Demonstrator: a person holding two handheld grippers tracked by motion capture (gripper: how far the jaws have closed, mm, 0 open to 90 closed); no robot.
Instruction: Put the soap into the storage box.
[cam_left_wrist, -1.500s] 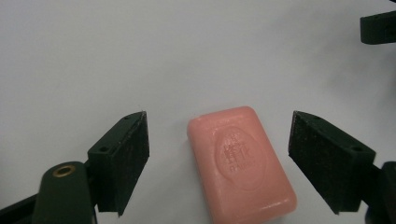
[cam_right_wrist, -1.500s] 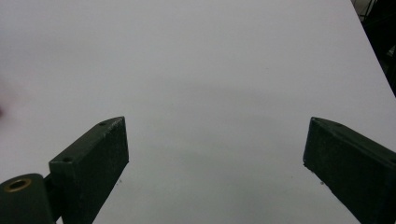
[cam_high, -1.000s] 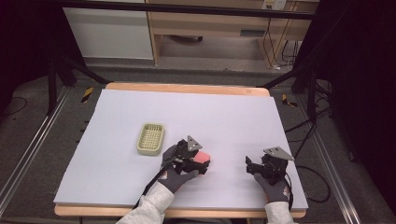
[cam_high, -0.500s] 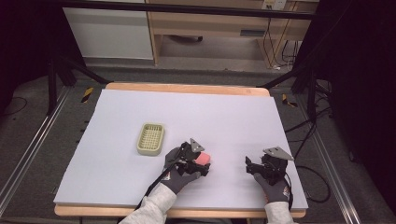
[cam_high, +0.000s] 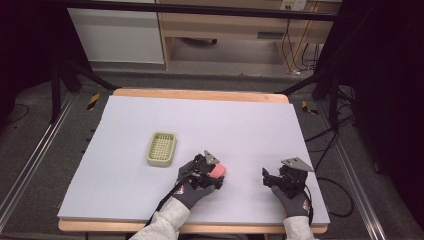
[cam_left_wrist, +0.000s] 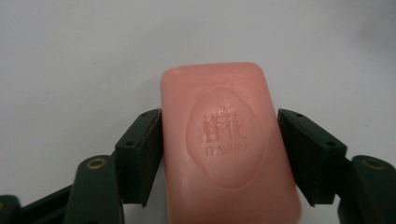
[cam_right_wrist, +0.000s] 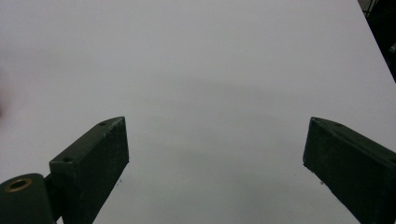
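A pink soap bar (cam_left_wrist: 224, 140) with a stamped oval mark lies flat on the white table top (cam_high: 240, 130), near the front middle. My left gripper (cam_left_wrist: 219, 135) has just been closing, and its two black pads now press on the bar's long sides. From above, the soap bar (cam_high: 219, 171) pokes out to the right of the left gripper (cam_high: 212, 176). My right gripper (cam_right_wrist: 215, 144) rests open on the table with nothing between its fingers. In the high view the right gripper (cam_high: 267, 178) sits at the front right, pointing left.
A pale green slotted soap dish (cam_high: 161, 149) stands on the table just left of and beyond the left hand. The wooden table edge (cam_high: 200, 94) runs along the back. Cables trail off both grippers toward the front.
The left hand has shifted only slightly around the pink soap. The right hand has stayed where it was.
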